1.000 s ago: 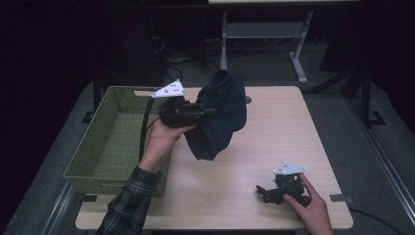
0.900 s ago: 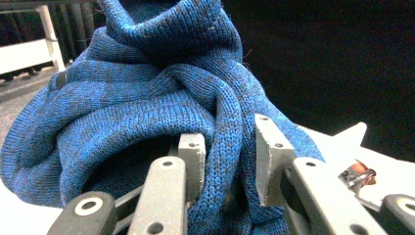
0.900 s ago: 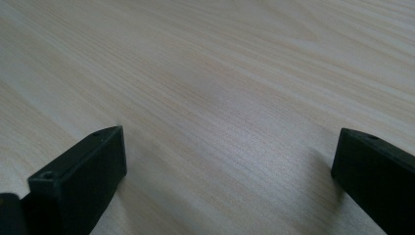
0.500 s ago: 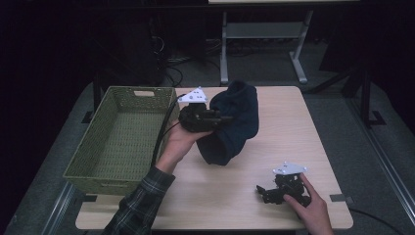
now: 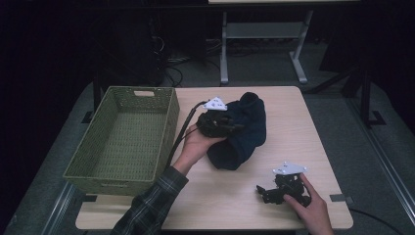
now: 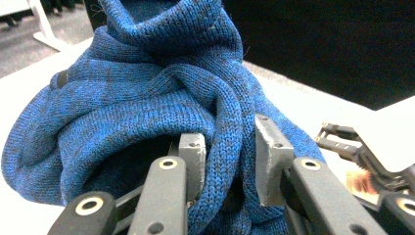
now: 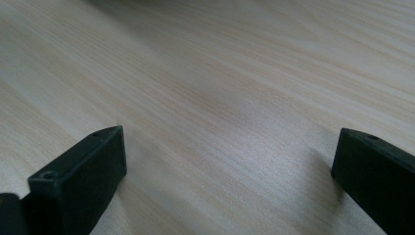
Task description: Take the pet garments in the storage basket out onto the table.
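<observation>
Left gripper point(image 5: 230, 128) jaws clamped on fold of blue knit garment point(image 5: 242, 134), mid-surface, nearer far edge; right gripper point(image 5: 262, 192) resting at near right corner, jaws wide, nothing between. Recommended: keep pinch firm, lift so trailing fabric clears surface w/o snagging. Green wicker basket point(image 5: 169, 115) along left edge, empty.
</observation>
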`<state>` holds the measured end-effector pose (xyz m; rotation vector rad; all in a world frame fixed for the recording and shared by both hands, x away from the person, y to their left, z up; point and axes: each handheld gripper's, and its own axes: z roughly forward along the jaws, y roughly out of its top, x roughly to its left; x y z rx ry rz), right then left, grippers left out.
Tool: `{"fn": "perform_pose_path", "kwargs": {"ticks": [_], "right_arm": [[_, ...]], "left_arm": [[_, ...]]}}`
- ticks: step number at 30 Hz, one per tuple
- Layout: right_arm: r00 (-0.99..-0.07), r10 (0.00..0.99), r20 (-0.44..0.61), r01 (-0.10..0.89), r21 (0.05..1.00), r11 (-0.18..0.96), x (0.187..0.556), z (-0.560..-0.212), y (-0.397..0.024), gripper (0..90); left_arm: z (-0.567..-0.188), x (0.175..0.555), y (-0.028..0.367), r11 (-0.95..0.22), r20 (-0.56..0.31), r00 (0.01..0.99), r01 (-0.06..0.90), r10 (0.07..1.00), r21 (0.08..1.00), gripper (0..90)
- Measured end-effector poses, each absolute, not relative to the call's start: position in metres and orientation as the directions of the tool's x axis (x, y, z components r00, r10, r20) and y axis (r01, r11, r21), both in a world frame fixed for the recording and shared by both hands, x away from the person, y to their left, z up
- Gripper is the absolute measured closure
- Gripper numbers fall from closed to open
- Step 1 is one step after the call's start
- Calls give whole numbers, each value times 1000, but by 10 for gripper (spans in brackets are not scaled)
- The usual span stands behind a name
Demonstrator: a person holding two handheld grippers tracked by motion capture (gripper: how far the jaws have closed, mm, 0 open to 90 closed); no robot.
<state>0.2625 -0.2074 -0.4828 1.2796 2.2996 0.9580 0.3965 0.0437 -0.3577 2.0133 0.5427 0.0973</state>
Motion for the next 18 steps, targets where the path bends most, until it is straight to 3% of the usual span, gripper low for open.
{"fn": "perform_pose_path", "kwargs": {"ticks": [18], "right_arm": [[-540,841,29,613,699,369,262,-483,-207,0]], "left_arm": [[-427,409,-8,-530,-169,901,378,400,760,684]]}}
